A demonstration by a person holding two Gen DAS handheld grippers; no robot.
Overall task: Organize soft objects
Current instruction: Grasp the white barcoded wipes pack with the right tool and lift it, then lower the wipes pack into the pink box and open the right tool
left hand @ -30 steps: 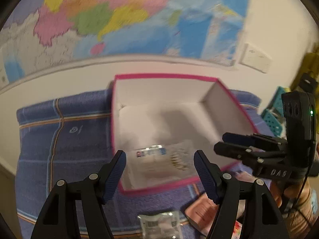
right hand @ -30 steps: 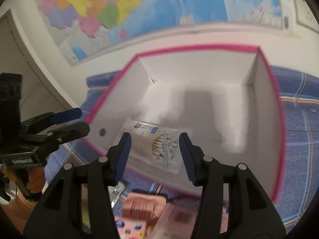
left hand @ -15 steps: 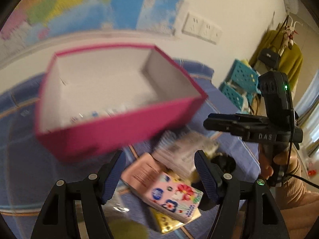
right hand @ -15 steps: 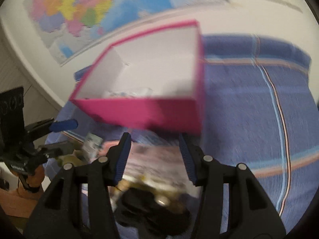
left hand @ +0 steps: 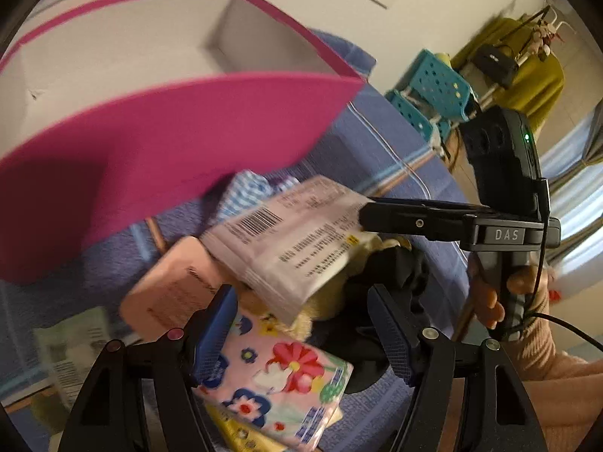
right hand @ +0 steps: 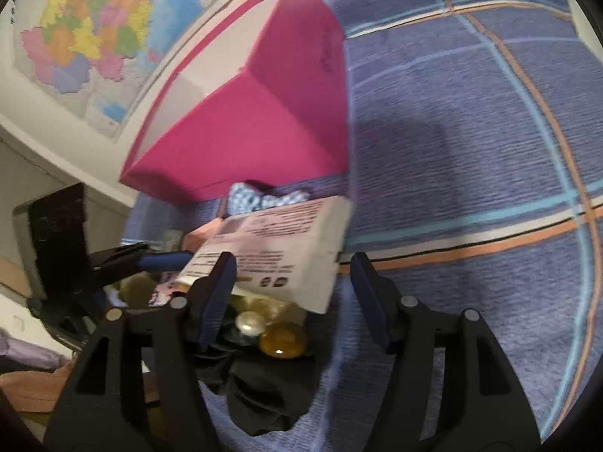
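Observation:
A pink box (left hand: 169,139) with a white inside stands on the blue cloth; it also shows in the right wrist view (right hand: 256,120). In front of it lies a pile of soft packs: a white pack with a barcode (left hand: 290,237), a peach pack (left hand: 173,282), a floral tissue pack (left hand: 279,380), a blue checked cloth (left hand: 245,192) and a dark cloth (right hand: 264,388). My left gripper (left hand: 301,335) is open just above the floral pack. My right gripper (right hand: 294,297) is open over the white pack (right hand: 279,248); in the left wrist view its fingers (left hand: 414,218) reach the pack's right edge.
A blue striped cloth (right hand: 471,150) covers the table. A plastic-wrapped pack (left hand: 71,354) lies at the left. A map (right hand: 86,30) hangs on the wall behind the box. Teal baskets (left hand: 429,94) and a yellow-green garment (left hand: 527,75) stand at the back right.
Both grippers have pulled back from over the box and dropped low toward the pile in front of it. Both stay open.

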